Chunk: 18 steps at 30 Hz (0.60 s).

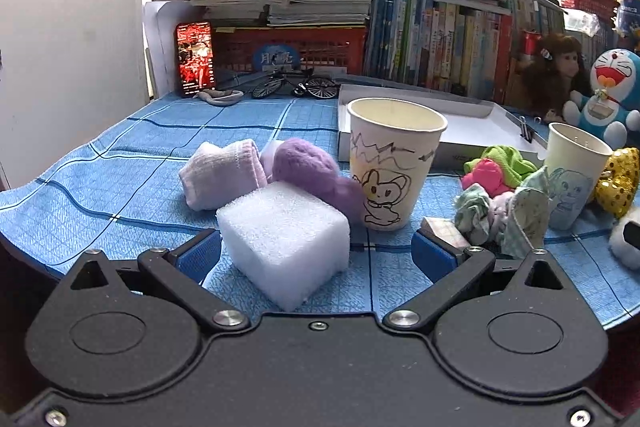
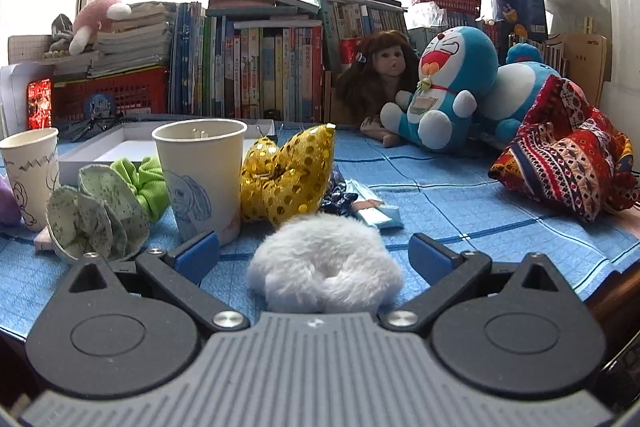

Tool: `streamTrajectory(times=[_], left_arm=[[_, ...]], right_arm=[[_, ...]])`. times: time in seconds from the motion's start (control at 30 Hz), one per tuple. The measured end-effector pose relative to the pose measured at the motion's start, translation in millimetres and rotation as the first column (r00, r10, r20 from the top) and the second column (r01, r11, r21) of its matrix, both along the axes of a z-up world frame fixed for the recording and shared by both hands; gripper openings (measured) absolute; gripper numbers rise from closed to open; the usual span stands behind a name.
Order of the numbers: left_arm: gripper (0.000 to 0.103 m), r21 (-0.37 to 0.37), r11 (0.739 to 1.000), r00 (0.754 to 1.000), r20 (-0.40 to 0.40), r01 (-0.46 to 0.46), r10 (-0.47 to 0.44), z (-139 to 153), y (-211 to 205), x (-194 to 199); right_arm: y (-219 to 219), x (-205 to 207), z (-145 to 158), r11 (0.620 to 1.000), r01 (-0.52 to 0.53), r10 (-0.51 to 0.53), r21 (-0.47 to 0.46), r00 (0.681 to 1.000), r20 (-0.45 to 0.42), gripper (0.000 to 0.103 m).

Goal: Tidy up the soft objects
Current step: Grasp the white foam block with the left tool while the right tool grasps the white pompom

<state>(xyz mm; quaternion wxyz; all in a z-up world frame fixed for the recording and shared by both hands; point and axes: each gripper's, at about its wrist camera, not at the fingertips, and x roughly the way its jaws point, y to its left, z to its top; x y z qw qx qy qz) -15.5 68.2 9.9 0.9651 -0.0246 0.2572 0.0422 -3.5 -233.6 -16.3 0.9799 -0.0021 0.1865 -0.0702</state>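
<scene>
Left gripper [image 1: 316, 251] wide open, holding nothing; white foam block [image 1: 285, 243] sits on the blue cloth [image 1: 120, 187] between its fingers, nearer the left one, contact unclear. Right gripper [image 2: 314, 253] also wide open and holding nothing, fluffy white scrunchie [image 2: 324, 267] lying between its fingers. Paper cup [image 2: 204, 175] just behind the left finger.

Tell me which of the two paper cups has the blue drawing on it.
The paper cup beside the gold sequin bow has the blue drawing; the other cup, farther left by the purple plush, has a black-outlined animal.
</scene>
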Motion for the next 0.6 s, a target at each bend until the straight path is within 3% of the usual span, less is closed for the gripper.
streamTrajectory(times=[0.37,0.6], left_arm=[[0.1,-0.069,0.997,0.999,0.0,-0.033,0.033,-10,8,7],[0.098,-0.067,0.997,0.999,-0.005,-0.042,0.041,-14,9,8]], right_arm=[[-3,11,-12,1.0,0.013,-0.012,0.006,0.999,-0.049,0.103],[-2,12,-17,1.0,0.015,-0.015,0.002,0.998,-0.063,0.103]])
